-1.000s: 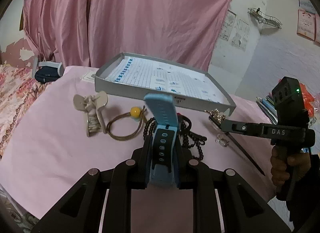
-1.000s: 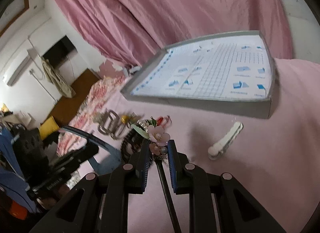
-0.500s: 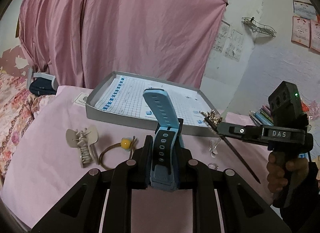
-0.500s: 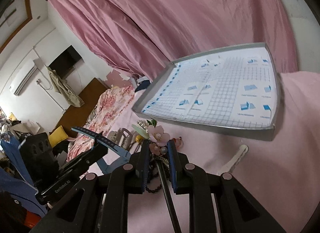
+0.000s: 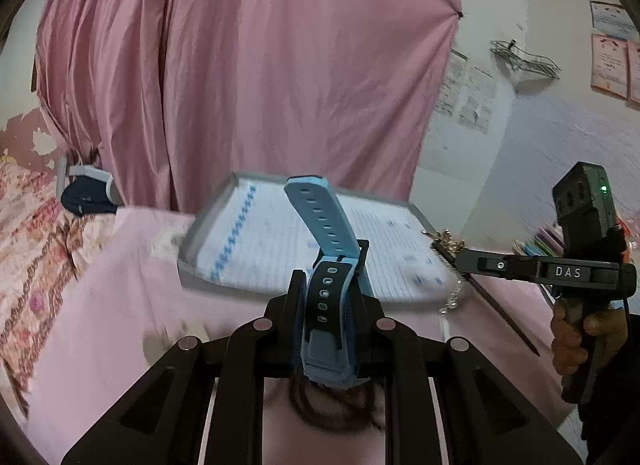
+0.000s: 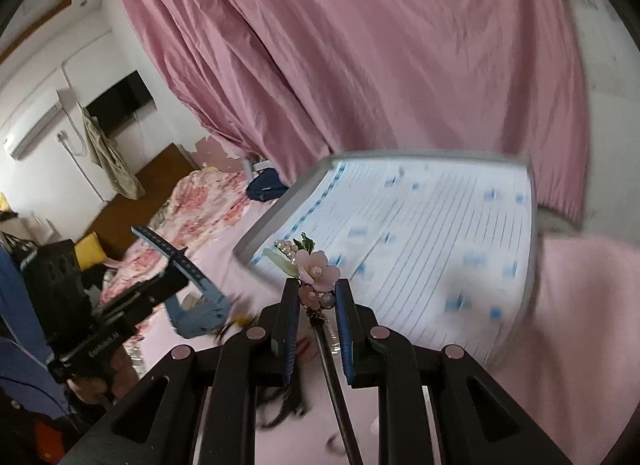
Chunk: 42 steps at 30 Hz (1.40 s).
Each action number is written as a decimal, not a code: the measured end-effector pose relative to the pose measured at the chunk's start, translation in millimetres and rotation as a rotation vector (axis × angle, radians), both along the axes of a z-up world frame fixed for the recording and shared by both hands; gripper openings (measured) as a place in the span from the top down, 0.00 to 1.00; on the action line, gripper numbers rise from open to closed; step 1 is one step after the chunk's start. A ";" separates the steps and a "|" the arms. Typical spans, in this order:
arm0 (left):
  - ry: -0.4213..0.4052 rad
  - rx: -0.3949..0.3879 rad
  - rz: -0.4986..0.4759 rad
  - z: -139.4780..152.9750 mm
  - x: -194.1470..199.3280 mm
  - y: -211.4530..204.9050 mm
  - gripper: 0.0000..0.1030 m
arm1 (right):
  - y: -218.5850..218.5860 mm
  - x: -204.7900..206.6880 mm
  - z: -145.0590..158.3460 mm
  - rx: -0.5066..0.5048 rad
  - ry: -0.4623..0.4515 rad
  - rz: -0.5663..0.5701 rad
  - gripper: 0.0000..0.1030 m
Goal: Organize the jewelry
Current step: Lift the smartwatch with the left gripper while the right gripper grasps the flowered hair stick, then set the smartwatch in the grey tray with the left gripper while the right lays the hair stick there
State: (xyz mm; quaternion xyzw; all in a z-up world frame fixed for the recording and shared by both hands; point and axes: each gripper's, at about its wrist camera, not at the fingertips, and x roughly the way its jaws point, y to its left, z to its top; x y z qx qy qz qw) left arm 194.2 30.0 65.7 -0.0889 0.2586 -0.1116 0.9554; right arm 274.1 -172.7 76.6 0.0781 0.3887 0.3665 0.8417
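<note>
Your left claw (image 5: 329,291) grips a blue watch strap (image 5: 320,225); your right claw (image 6: 317,297) clamps a flowered hairpin (image 6: 316,271). Both are carried above the grey tray (image 6: 280,205); next, lower and release inside.

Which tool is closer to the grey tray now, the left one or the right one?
Right, probably. The right tool, holding the flower hairpin, reaches the grey tray's near edge. The left tool, holding the blue watch, looks slightly short of it.
</note>
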 end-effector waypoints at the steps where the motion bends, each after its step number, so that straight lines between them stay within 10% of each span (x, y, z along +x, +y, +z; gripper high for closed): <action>1: -0.002 -0.003 0.006 2.5 9.1 3.9 0.86 | 3.5 10.6 2.6 -0.016 -0.008 0.006 0.84; 12: 0.091 -0.001 0.107 -13.9 103.7 52.2 0.87 | 65.5 113.0 -19.8 -0.223 -0.062 0.124 0.84; 26: 0.250 0.051 0.084 -55.4 135.5 49.4 0.86 | 77.9 110.7 -69.7 -0.353 0.025 0.163 0.82; 31: 0.275 0.073 0.096 -54.4 133.9 43.3 0.82 | 64.8 104.8 -59.2 -0.331 0.016 0.123 0.62; 35: 0.253 0.054 0.117 -44.3 122.4 41.0 0.45 | 47.7 88.9 -48.0 -0.304 -0.001 0.070 0.48; 42: 0.193 0.054 0.133 -24.4 93.5 34.2 0.32 | 18.8 39.3 -23.1 -0.236 -0.088 -0.043 0.15</action>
